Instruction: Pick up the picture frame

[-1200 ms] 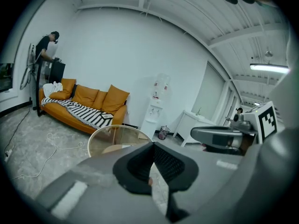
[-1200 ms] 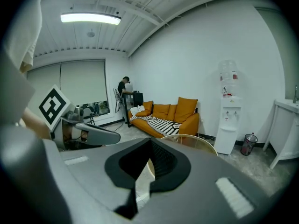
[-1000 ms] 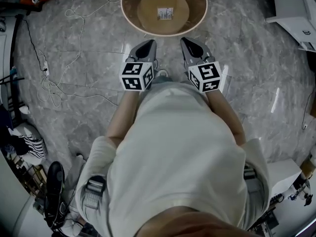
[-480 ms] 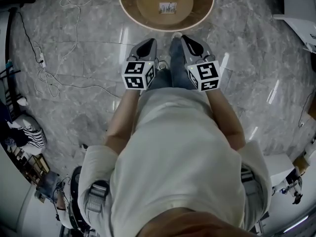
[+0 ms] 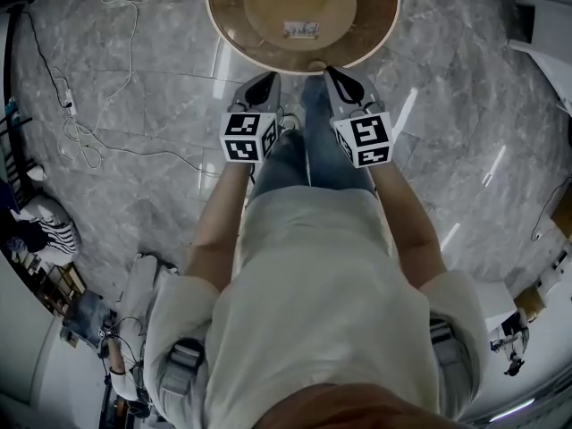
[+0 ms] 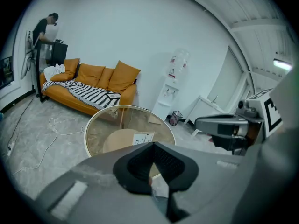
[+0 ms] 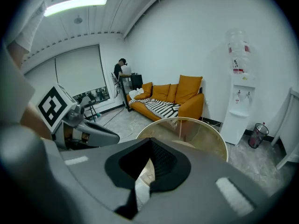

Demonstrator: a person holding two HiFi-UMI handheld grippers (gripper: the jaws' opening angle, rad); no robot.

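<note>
Though near, frame (image 5: 301,29) beyond right claw (image 5: 336,71).

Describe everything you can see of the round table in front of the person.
The round table has a see-through, brown-tinted top that looks like glass, edged by a thin pale rim. Through it shows a smaller tan disc, apparently its base. It stands level on the grey marbled floor, ahead of the person. A small pale rectangular item with dark marks sits near its middle; whether on the glass or beneath it is unclear.
</note>
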